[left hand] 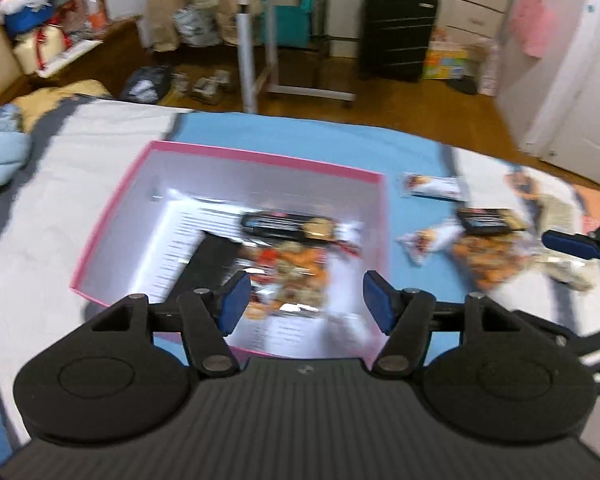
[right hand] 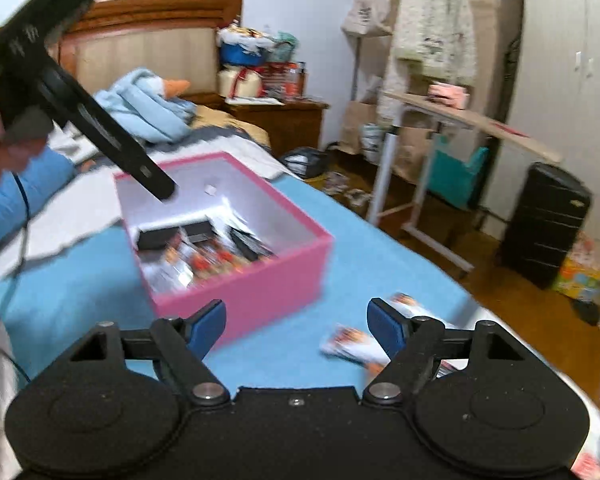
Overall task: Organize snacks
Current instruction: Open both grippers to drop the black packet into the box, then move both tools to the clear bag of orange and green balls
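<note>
We see the pink box (left hand: 100, 240) on the blue sheet (left hand: 300, 136), snack packs (left hand: 288, 264) piled inside. More packs (left hand: 432, 186) lie loose on the sheet just right of it. Left gripper (left hand: 303, 300) hangs over the box, jaws apart, nothing between them. Right gripper (right hand: 296, 326) beside the box, jaws wide, empty; a pack (right hand: 354, 346) lies past its fingers.

Nothing can be read. The snack packets (left hand: 288, 276) in the pink box (left hand: 260, 168) carry print, and a sheet (left hand: 180, 248) under them has lines of text, but blur leaves all of it illegible.
</note>
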The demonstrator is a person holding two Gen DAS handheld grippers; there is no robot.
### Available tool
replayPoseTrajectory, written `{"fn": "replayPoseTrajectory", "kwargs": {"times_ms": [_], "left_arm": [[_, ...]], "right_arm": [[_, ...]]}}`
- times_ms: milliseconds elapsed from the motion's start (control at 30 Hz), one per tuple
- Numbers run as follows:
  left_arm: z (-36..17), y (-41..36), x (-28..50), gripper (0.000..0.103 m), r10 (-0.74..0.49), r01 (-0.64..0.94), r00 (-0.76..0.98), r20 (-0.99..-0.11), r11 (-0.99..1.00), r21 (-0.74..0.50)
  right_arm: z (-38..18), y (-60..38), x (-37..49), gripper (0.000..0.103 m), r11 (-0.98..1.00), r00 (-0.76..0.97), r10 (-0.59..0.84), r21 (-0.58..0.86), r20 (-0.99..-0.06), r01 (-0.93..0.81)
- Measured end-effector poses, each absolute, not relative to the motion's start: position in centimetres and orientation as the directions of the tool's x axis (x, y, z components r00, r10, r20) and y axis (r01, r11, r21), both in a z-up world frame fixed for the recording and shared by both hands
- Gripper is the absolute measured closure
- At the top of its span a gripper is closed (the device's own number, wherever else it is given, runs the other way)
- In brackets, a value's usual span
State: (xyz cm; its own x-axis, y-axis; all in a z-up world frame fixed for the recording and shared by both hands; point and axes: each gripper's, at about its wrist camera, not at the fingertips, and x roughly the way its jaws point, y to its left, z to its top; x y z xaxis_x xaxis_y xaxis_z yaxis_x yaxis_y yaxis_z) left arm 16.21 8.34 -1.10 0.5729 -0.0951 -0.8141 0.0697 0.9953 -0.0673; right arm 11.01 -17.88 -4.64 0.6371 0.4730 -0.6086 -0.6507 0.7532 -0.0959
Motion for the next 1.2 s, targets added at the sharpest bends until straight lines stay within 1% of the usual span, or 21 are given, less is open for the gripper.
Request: {"fn": "replayPoseTrajectory", "kwargs": {"times_ms": [67,200,367,433,500,600,767,800,1000,1133,1200], "left_arm": [[-0.4,6.9,15.9,0.042,-0.136,0.104,0.566,-0.813,0.99,-0.093],[1.2,3.1,16.3,0.041,-0.184,0.206,0.567,-0.803,0.975,-0.078],[2.4,-1.2,18.4,0.042,-0.242,0.319,0.538,-0.808,0.945,-0.071],[2.0,-3.1,19.4,0.042,-0.25,0.359,0.534,-0.808,0.932,-0.052],[1.3,-4.5,20.2,0.042,-0.275,0.376,0.536,-0.798,0.924,-0.065],[-0.6,-5.9,21.4,0.042,-0.333,0.391,0.517,-0.789,0.912,-0.128],[-6.5,-7.2,24.6,0.042,-0.369,0.321,0.445,-0.816,0.916,-0.24],[-7.9,-7.3,25.3,0.043,-0.375,0.307,0.427,-0.823,0.916,-0.258],[-12.8,-9.0,27.8,0.043,-0.291,0.282,0.464,-0.837,0.944,-0.172],[-14.9,-9.7,29.4,0.045,-0.301,0.268,0.428,-0.852,0.943,-0.198],[-15.3,-10.2,29.4,0.046,-0.315,0.289,0.425,-0.849,0.936,-0.203]], "right_arm": [[-4.3,-19.2,11.5,0.021,0.761,0.645,0.447,-0.116,-0.62,-0.638],[-4.2,-22.1,10.8,0.021,0.773,0.626,0.406,-0.114,-0.666,-0.624],[-5.2,-24.3,10.1,0.021,0.816,0.633,0.351,-0.107,-0.69,-0.568],[-5.6,-24.8,10.1,0.02,0.837,0.629,0.343,-0.076,-0.698,-0.542],[-6.0,-25.3,10.1,0.02,0.857,0.627,0.349,-0.033,-0.697,-0.515],[-7.6,-25.5,10.1,0.018,0.873,0.608,0.378,0.05,-0.699,-0.485],[-11.9,-24.7,10.8,0.017,0.901,0.617,0.362,0.093,-0.699,-0.423],[-12.7,-24.5,11.0,0.017,0.906,0.621,0.357,0.096,-0.698,-0.413],[-17.0,-22.6,13.8,0.017,0.946,0.587,0.246,0.059,-0.771,-0.319],[-18.5,-22.4,15.0,0.018,0.96,0.582,0.238,0.098,-0.777,-0.262],[-18.9,-22.1,15.1,0.017,0.965,0.605,0.227,0.093,-0.763,-0.244]]}}
